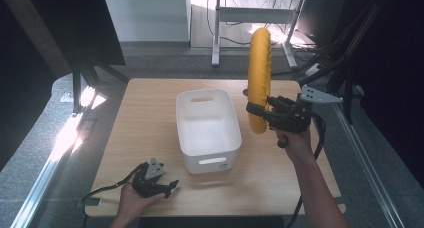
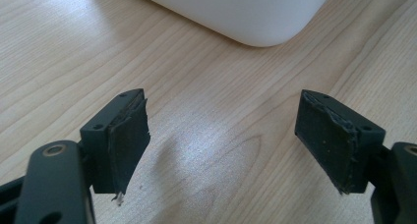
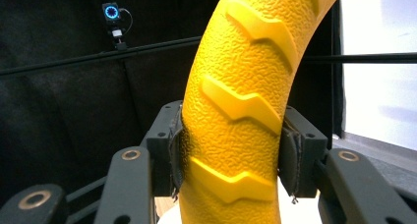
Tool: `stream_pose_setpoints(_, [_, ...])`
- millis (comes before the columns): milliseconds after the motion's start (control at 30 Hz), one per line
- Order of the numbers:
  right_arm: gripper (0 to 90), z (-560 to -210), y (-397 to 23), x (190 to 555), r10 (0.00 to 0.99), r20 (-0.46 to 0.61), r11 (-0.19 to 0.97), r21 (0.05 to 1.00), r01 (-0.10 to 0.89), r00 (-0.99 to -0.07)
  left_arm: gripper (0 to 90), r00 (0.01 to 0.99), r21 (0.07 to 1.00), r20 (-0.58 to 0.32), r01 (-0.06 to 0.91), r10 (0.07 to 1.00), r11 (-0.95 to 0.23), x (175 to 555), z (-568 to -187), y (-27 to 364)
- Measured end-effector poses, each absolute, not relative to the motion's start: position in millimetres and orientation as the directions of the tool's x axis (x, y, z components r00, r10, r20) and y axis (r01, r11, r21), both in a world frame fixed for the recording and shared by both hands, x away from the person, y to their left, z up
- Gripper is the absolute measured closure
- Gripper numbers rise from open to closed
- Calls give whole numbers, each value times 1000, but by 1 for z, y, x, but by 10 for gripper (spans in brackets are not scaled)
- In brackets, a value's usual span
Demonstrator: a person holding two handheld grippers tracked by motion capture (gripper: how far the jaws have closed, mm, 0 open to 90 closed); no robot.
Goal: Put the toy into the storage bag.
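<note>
A lab: black curtains [image 3: 59,111], aluminium frame rails [image 1: 37,188], mounted camera [image 3: 111,13].

1. Table [image 1: 150,138]: light wood-grain top with rounded corners, standing on a grey speckled floor [image 1: 45,153].
2. White plastic bin [image 1: 207,130] sits directly on the table, roughly mid-top, long axis running away from the person. Open top, slot handles in the near and far end walls.
3. In the left gripper view the bin's rounded lower corner [image 2: 255,17] meets the wood.
4. Left gripper [image 1: 170,187] is down at the near-left part of the top, near the front edge, just beside the bin's near-left corner; whether it actually touches the wood can't be told.
5. Sunlight patches fall on the floor to the table's left.
</note>
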State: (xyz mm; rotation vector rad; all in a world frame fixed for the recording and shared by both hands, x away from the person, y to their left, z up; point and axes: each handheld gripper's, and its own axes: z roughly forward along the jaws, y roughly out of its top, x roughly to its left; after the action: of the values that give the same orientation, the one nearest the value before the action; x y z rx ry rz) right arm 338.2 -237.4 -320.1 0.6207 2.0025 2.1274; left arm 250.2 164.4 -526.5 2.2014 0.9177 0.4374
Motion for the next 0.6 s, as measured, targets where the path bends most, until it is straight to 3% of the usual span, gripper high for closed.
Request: stream_pose_setpoints(600, [504, -318, -223, 347, 391, 189, -109, 981, 158, -901, 207, 695, 711, 43, 484, 718, -510, 251, -528, 164])
